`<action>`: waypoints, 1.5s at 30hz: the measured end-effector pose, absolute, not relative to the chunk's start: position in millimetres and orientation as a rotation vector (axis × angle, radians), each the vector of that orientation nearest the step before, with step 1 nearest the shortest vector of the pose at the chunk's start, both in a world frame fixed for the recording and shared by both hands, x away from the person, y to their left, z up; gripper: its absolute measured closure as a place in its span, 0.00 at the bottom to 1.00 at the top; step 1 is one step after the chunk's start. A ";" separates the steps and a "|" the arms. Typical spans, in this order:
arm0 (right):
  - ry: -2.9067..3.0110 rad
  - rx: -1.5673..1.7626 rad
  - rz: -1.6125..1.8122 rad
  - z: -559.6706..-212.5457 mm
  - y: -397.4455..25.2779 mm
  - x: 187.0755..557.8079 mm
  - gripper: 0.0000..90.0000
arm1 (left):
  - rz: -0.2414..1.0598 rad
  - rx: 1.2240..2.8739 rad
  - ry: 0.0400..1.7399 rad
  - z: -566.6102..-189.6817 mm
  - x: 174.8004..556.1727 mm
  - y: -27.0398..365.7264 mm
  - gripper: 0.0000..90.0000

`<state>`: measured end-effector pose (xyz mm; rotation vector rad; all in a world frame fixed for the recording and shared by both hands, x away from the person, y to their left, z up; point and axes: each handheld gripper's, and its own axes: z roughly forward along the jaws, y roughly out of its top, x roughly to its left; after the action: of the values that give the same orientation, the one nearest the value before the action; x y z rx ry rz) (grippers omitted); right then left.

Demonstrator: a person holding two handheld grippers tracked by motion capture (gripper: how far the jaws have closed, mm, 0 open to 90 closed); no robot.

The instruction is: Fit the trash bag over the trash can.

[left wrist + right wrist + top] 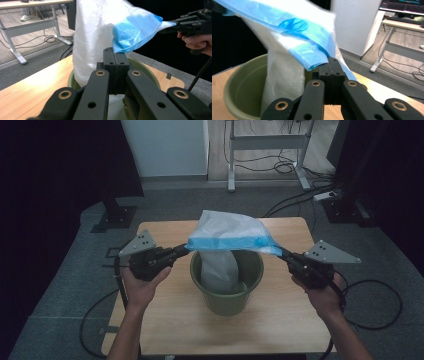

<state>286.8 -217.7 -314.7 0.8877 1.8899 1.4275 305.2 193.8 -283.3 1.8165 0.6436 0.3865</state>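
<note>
Bin liner (pixel 227 237) – a white plastic bag with a blue band around its mouth – hangs stretched between two sets of hand-held tongs above a green bucket (pixel 226 296). Nearest the viewer, a person's forearms reach in over a small wooden worktop (pixel 165 310). The left tongs (pixel 186 248) are clamped shut on the blue hem at the left end; the right tongs (pixel 283 253) are clamped shut on the hem at the right end. The hem's long axis runs left to right between them – pulled fairly taut – with each hand about equally near its own end. The bag's closed bottom droops down into the bucket, which stands at the middle of the worktop, directly below the hem. Judging by this, the next move is lowering and spreading the mouth over the bucket's rim. Beyond lie grey floor, cables and a desk frame (pixel 267 150)
</note>
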 end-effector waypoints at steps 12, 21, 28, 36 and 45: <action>1.988 0.910 1.425 -343.5 -231.1 284.5 0.99 | 0.261 1.987 0.656 -324.2 293.1 206.3 1.00; 2.075 0.912 1.426 -370.9 -227.7 278.3 0.99 | 0.231 2.040 0.671 -352.7 280.8 209.0 1.00; 2.103 0.881 1.419 -379.0 -223.2 276.9 0.99 | 0.242 2.047 0.637 -362.2 271.5 212.8 0.88; 2.104 0.871 1.419 -379.8 -223.3 277.1 0.99 | 0.339 1.991 0.623 -350.9 263.3 213.9 0.48; 2.121 0.848 1.429 -382.7 -219.8 277.5 0.99 | 0.335 2.070 0.519 -344.5 282.5 176.8 0.42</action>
<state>277.5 -219.8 -382.7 0.8485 2.1209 1.4293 282.5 176.8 -344.5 2.0700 0.5192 0.3349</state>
